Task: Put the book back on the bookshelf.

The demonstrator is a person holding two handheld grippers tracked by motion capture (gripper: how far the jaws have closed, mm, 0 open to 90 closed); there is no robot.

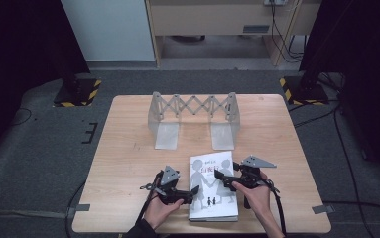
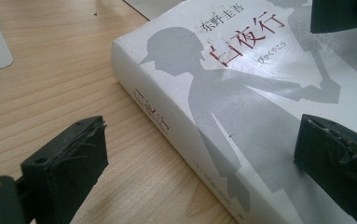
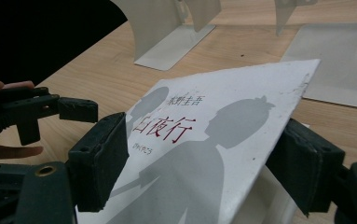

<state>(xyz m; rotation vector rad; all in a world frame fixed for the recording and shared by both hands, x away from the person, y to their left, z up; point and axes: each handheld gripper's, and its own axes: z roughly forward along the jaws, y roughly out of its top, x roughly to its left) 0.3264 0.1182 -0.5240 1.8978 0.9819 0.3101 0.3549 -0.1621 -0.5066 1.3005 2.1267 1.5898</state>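
The book (image 1: 213,187), a thick white paperback with grey silhouettes and red characters on its cover, lay flat on the surface (image 1: 128,153) at the near edge, between the person's two hands. Its long axis ran away from the person, spine on the left side, title end pointing toward the expanding bookend rack (image 1: 193,116) that stood well apart at the far middle of the surface.

The right tongs (image 3: 199,163) were the ones engaged. In the right gripper view the front cover (image 3: 223,140) rose at a tilt between the two black pads, lifted off the page block, with one pad at its left edge and the other under its right edge. The jaws stood wide, and it looked as though the cover rested against them rather than being pinched, though the contact on the far pad was hard to read.

The left tongs (image 2: 199,163) sat at the spine side, low and near the bottom left corner of the book. Their jaws were well open and held nothing: one pad hovered over bare wood beside the spine (image 2: 167,126), the other over the cover.

So the book lay to the right of the left tongs and to the left of the right tongs, with both about equally near. Any further opening would probably swing the cover leftward over the spine, toward the left tongs.
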